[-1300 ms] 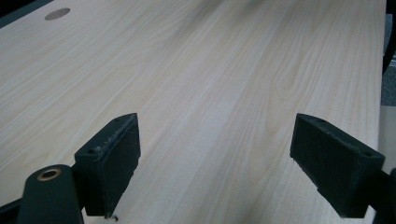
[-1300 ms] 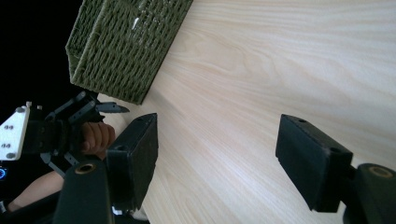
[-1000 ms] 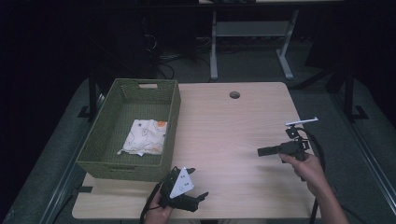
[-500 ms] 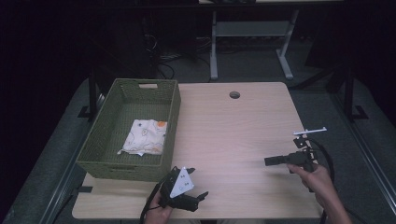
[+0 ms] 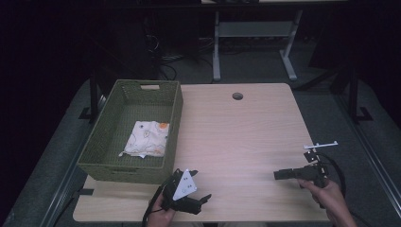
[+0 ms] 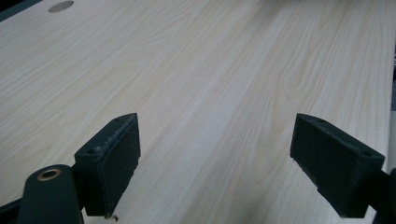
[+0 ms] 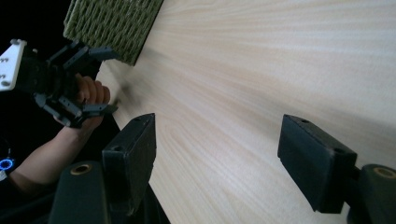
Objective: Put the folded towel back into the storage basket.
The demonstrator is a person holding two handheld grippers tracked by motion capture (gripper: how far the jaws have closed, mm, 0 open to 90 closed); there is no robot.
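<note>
A green woven basket [image 5: 109, 142] stands at the table's left with a folded white patterned cloth [image 5: 146, 138] lying flat inside it. My left gripper [image 5: 195, 185] rests near the front edge, just right of the basket's near corner; its jaws are open over bare wood [image 6: 215, 168]. My right gripper [image 5: 278, 175] is held at the front right, pointing left, and it is open with nothing between its jaws [image 7: 219, 158]. The right gripper view also takes in the left gripper [image 7: 100, 80] in a hand, and the basket's corner [image 7: 112, 23].
The light wooden table [image 5: 236, 137] has a round cable hole [image 5: 237, 96] near its far edge, also seen as the hole [image 6: 60, 6] in the left gripper view. A desk frame [image 5: 255, 42] stands on the dark floor beyond. A cable [image 5: 333, 168] trails from the right gripper.
My right gripper has moved back toward the near edge of the table and slightly rightward. The left gripper, basket and cloth have stayed put.
</note>
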